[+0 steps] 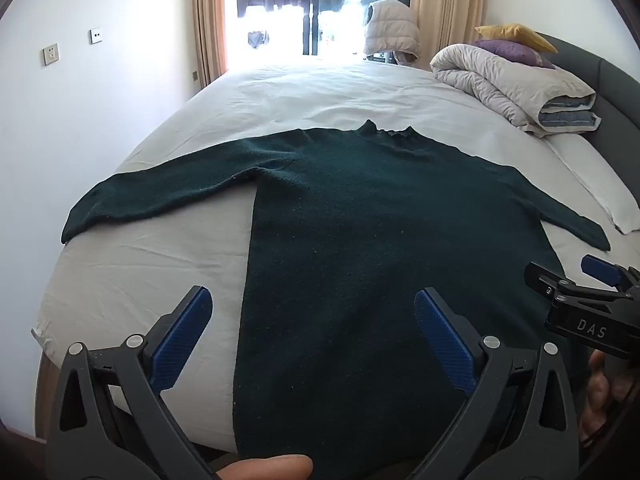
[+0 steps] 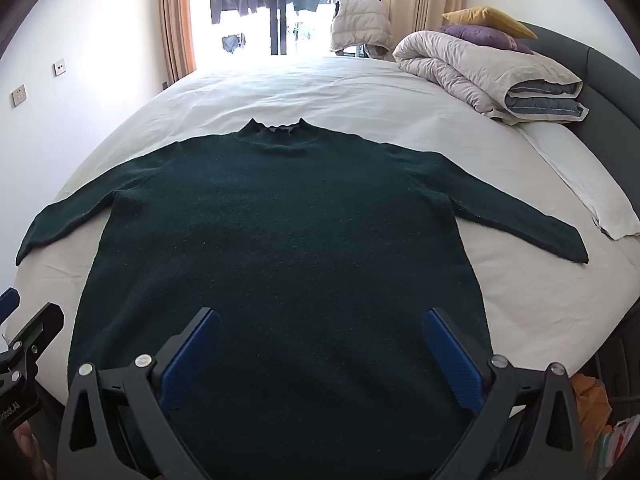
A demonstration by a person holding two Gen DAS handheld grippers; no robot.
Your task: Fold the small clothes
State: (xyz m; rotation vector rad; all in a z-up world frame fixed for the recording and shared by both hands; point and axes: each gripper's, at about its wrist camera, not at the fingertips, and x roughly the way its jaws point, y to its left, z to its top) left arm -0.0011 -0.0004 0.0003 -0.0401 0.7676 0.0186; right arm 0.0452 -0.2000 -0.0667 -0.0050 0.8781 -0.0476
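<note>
The dark green sweater [image 2: 280,240] is laid flat on the bed [image 2: 360,92], collar at 12 o'clock, ready for folding. Both left gripper [image 1: 312,344] and right gripper [image 2: 320,360] are held fully spread, nothing gripped, above its hem.

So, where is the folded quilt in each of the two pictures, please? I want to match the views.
Left wrist view: the folded quilt lies at the upper right, on the far right part of the bed, beyond the sweater's sleeve.
Right wrist view: the quilt is again at the upper right, a little nearer the middle.
Shared landmark: the yellow pillow on top of the purple one, behind the quilt.
</note>
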